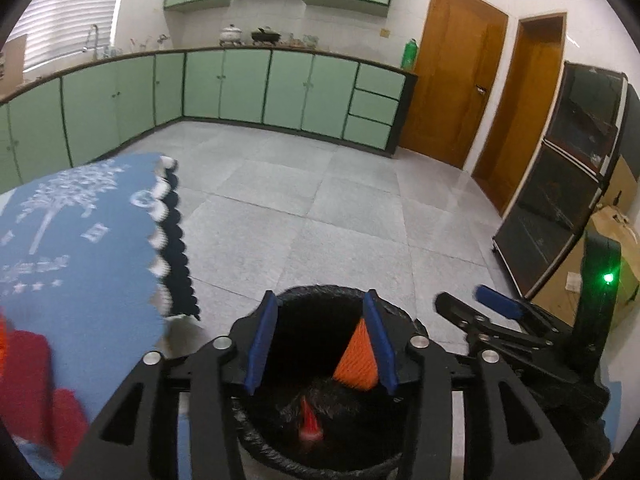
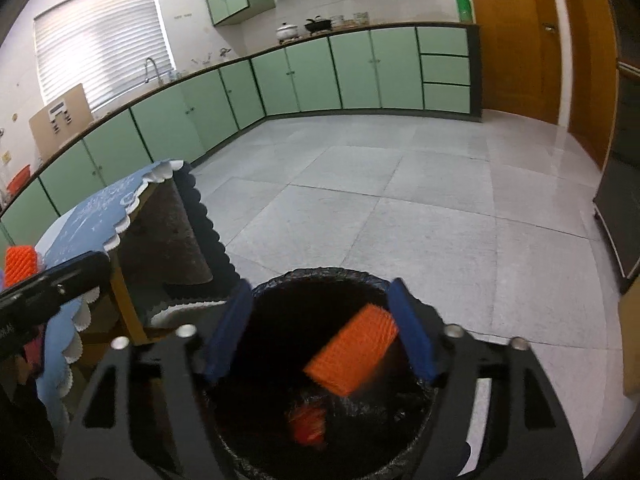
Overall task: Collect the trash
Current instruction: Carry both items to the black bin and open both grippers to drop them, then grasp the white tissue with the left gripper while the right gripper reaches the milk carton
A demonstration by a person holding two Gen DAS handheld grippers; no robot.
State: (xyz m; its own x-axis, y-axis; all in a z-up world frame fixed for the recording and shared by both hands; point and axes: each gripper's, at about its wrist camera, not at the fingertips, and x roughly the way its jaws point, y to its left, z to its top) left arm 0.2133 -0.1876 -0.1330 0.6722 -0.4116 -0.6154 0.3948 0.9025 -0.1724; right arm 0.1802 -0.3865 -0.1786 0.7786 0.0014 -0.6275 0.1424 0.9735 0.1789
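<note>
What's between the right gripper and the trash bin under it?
Right wrist view: an orange foam net sits between the open right gripper's pads, above the black-lined bin. A second reddish piece already lies inside.

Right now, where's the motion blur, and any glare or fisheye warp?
Left wrist: tablecloth edge smeared, counter bowed by fisheye, green LED blooms. Right wrist: orange foam net over the bin is blurred, floor glares near the door, window blind blown out.
</note>
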